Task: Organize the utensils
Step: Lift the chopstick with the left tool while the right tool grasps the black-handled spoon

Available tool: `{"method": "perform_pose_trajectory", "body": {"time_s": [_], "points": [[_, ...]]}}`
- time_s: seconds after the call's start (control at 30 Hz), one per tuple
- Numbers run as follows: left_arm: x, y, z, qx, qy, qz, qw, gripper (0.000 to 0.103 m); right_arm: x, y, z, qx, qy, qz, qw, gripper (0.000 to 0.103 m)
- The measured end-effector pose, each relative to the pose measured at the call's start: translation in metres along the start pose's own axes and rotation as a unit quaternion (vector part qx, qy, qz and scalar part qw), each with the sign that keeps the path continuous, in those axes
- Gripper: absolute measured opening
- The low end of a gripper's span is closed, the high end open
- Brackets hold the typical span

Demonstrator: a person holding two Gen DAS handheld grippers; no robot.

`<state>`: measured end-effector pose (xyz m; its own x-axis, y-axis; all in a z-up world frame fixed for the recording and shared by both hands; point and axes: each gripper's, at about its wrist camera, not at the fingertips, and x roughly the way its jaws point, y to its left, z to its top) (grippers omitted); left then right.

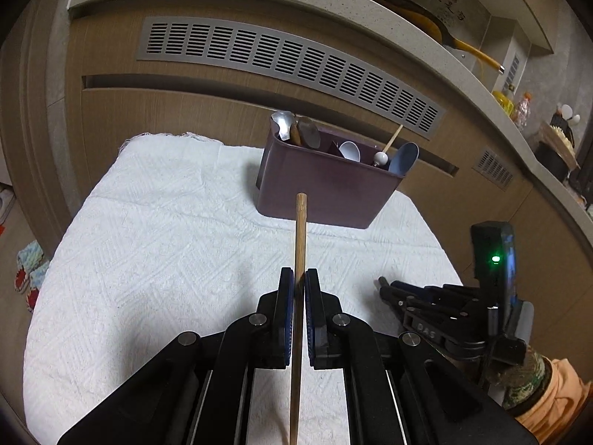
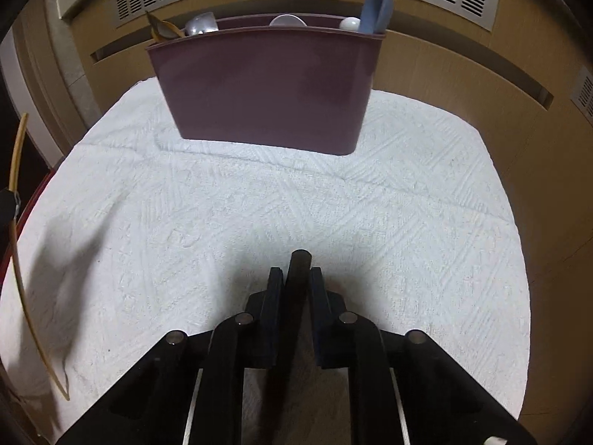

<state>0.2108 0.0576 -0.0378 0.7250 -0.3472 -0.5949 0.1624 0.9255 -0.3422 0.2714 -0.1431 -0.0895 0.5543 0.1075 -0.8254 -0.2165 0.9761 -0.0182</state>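
Chopstick [image 1: 299,252] of brown wood runs straight up the middle of the left wrist view, clamped between the pads of the left hand-held gripper [image 1: 299,282]; its blunt end sticks out past the fingertips toward twelve o'clock and its other end leaves the picture at six. The stick is lifted clear of the white textured cloth [image 1: 166,244] that covers the bench. At four o'clock in that view the right hand-held gripper [image 1: 385,283] reaches low over the cloth, held by a hand in a patterned glove with an orange sleeve [image 1: 556,396].

In the right wrist view the right hand-held gripper [image 2: 299,272] is closed on a dark handle [image 2: 299,263], whose rounded end pokes out just beyond the fingertips at twelve o'clock, close over the cloth. What utensil the handle belongs to cannot be told.

Farther off at twelve o'clock stands the maroon utensil holder [image 2: 267,89] on the cloth, well apart from both grippers. It holds a blue spoon [image 2: 378,3] at its right end, white spoons [image 2: 287,20] in the middle, and a metal spoon [image 1: 281,124] with wooden ones at the left end. Behind it is a brown cabinet front with a slotted vent [image 1: 289,63].
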Motion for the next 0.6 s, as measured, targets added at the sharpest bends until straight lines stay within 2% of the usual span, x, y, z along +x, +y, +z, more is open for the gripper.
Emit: {"method": "perform_pose_trajectory", "body": {"time_s": [0.17, 0.47, 0.53, 0.6], "points": [[-0.011, -0.007, 0.0, 0.003, -0.009, -0.005, 0.9999, 0.006, -0.053, 0.003, -0.003, -0.014, -0.064, 0.017, 0.998, 0.011], [-0.046, -0.039, 0.003, 0.035, -0.036, -0.009, 0.9987, 0.006, -0.137, 0.008, -0.02, -0.038, -0.15, 0.039, 0.987, 0.011], [-0.044, -0.041, 0.004, 0.041, -0.03, 0.004, 0.9987, 0.006, -0.15, 0.005, -0.024, -0.036, -0.163, 0.041, 0.985, 0.011], [-0.03, -0.037, 0.004, 0.041, -0.001, 0.024, 0.9989, 0.008, -0.155, -0.001, -0.027, -0.031, -0.171, 0.04, 0.984, 0.011]]}}
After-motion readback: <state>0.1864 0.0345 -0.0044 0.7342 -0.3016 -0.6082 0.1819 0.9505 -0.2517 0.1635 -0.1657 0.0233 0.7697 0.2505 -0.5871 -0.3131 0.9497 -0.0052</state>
